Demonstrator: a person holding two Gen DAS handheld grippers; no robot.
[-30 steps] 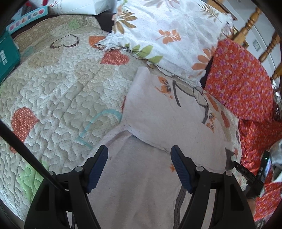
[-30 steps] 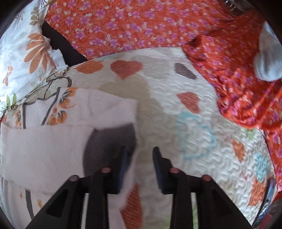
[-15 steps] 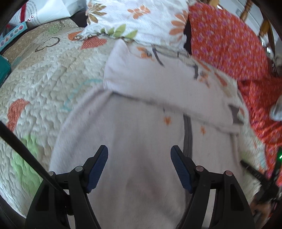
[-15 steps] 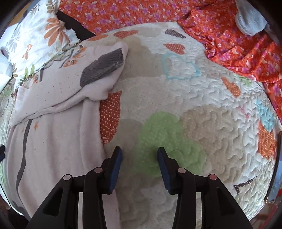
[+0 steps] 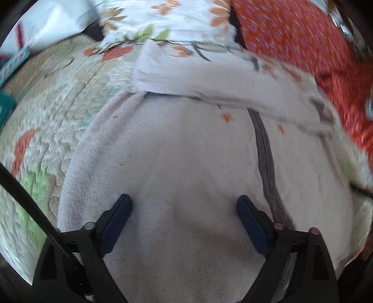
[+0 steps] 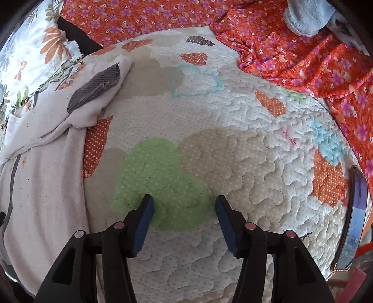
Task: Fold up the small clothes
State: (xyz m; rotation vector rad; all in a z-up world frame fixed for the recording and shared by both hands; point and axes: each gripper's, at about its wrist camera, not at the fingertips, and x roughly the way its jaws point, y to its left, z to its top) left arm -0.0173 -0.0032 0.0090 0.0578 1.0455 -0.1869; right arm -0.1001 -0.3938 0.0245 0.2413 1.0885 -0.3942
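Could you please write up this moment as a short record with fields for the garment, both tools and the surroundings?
garment: pale garment, sleeve folded across its top, lying on the quilt
left tool: open, over the garment, holding nothing
right tool: open, over bare quilt beside the garment
surroundings: floral pillow, orange flowered cloth, phone at quilt's edge

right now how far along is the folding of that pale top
Partly done. The pale top lies on the quilt with its far part already folded across; the grey cuff rests on that fold. Nothing is in hand: the left tool is open above the top, and the right tool is open over bare quilt. The near body is still unfolded.
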